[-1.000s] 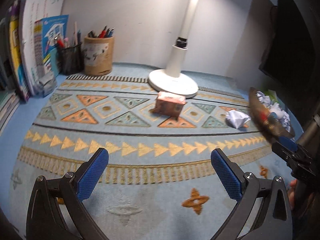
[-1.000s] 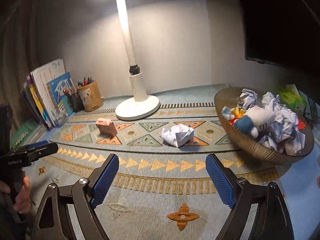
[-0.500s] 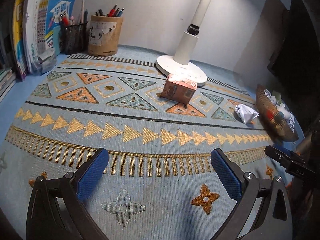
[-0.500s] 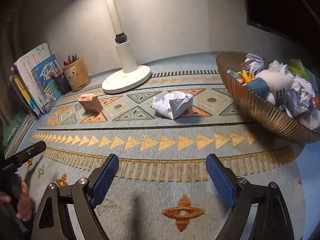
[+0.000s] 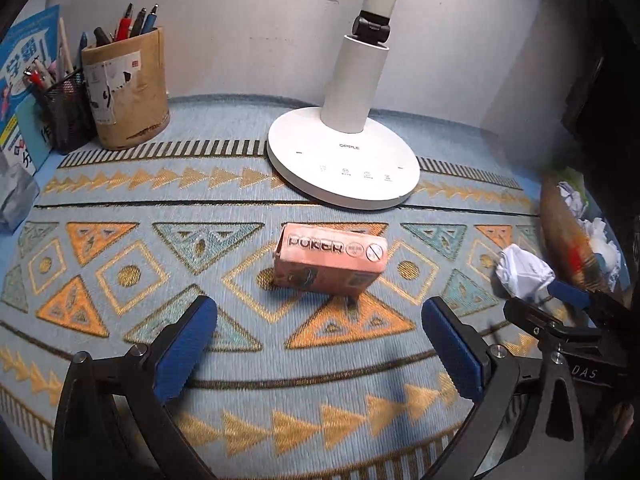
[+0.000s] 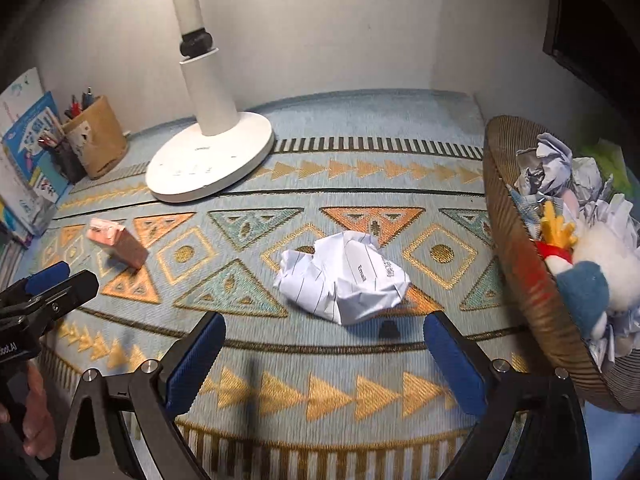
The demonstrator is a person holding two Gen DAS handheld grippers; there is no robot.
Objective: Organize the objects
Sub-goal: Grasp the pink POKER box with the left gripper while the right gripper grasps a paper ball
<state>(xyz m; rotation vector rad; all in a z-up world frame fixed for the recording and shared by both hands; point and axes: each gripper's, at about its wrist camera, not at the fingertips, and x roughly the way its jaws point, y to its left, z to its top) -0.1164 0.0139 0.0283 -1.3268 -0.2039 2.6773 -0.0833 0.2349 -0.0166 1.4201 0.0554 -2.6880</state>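
Observation:
A pink poker card box (image 5: pixel 330 265) stands on the patterned mat just ahead of my left gripper (image 5: pixel 318 344), which is open and empty. It also shows in the right wrist view (image 6: pixel 118 244) at the left. A crumpled white paper ball (image 6: pixel 344 276) lies on the mat just ahead of my right gripper (image 6: pixel 324 354), which is open and empty. The ball also shows in the left wrist view (image 5: pixel 524 270). A brown woven basket (image 6: pixel 516 264) at the right holds crumpled papers and a plush toy.
A white desk lamp base (image 5: pixel 344 168) stands behind the card box. A tan pen holder (image 5: pixel 126 88) and a black mesh cup (image 5: pixel 66 110) sit at the back left beside books (image 6: pixel 30 172). A dark monitor (image 6: pixel 596 20) is at the back right.
Both grippers have moved forward and lower toward the mat. The card box now sits close before the left gripper and the paper ball close before the right one. Both stay open.

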